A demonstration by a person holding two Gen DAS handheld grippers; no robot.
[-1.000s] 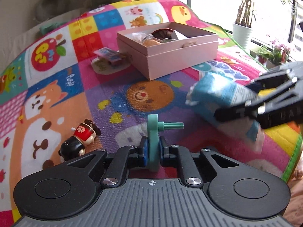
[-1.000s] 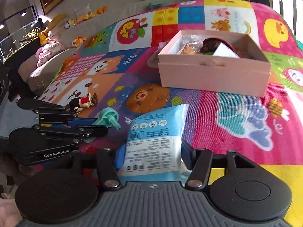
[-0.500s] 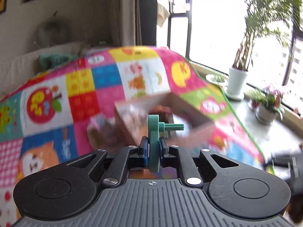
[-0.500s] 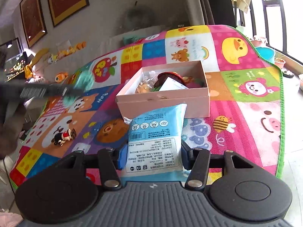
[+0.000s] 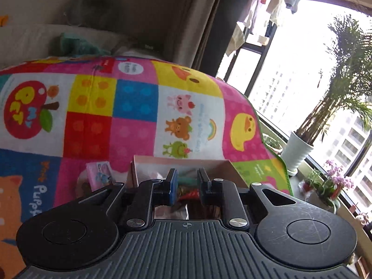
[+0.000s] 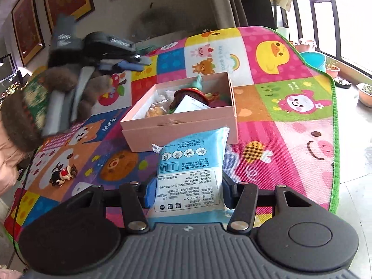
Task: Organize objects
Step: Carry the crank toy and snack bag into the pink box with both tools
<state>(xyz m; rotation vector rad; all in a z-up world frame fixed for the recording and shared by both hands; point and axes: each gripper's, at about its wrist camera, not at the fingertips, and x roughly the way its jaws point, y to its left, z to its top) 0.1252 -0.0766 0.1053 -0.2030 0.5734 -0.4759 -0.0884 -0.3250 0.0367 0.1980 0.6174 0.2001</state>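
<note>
Pink box (image 6: 183, 125) on mat (image 6: 290, 125), crammed with snacks and toys. Left gripper (image 5: 187, 181) opening, empty, above it. Right gripper (image 6: 188, 193) clamping blue pack (image 6: 190, 162).

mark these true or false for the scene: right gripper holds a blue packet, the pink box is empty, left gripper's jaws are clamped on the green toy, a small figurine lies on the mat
1. The right gripper holds a blue packet: true.
2. The pink box is empty: false, it holds snacks and toys.
3. The left gripper is clamped on the green toy: false, its jaws are opening with nothing gripped; the toy sits in the box.
4. A small figurine lies on the mat: true.
</note>
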